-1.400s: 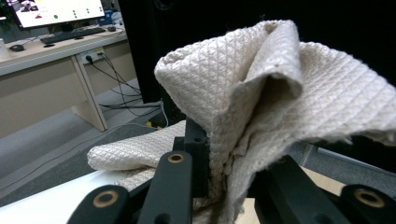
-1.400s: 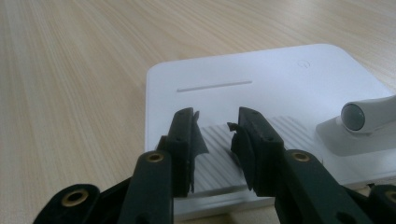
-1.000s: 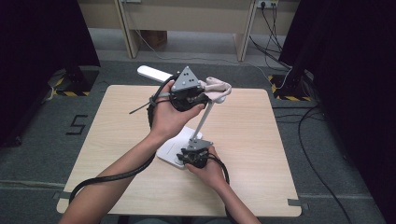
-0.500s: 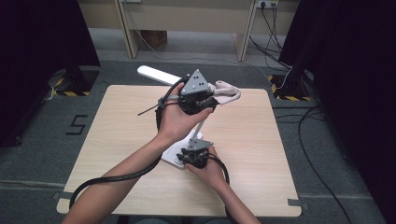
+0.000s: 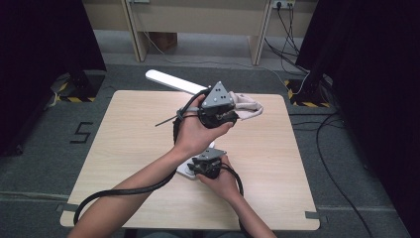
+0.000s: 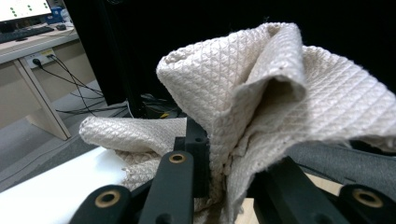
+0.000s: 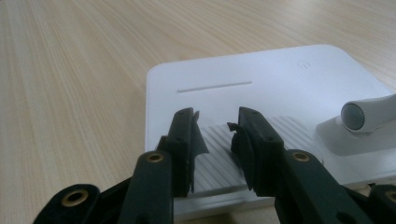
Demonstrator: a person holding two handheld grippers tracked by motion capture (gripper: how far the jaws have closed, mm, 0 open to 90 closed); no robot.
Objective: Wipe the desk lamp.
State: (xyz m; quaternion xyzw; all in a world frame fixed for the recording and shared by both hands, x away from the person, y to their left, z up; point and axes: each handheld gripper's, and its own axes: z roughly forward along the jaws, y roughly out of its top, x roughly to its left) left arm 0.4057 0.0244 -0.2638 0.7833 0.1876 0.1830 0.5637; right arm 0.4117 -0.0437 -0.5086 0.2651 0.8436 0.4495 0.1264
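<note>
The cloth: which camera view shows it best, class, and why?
The left gripper view: the cloth is close up, its quilted weave and folds clear, pinched in the left gripper. The high view shows it small, beyond the hand.

Both arms are bare, no sleeves anywhere in sight. The left tool [image 5: 218, 106] is a chunky black unit with a grey three-cornered plate on top, small dark holes dotted across it. The right tool [image 5: 207, 163] is black too. Thick black cables trail off each one. Up close the black jaws have brass-coloured rivets at the pivots.
</note>
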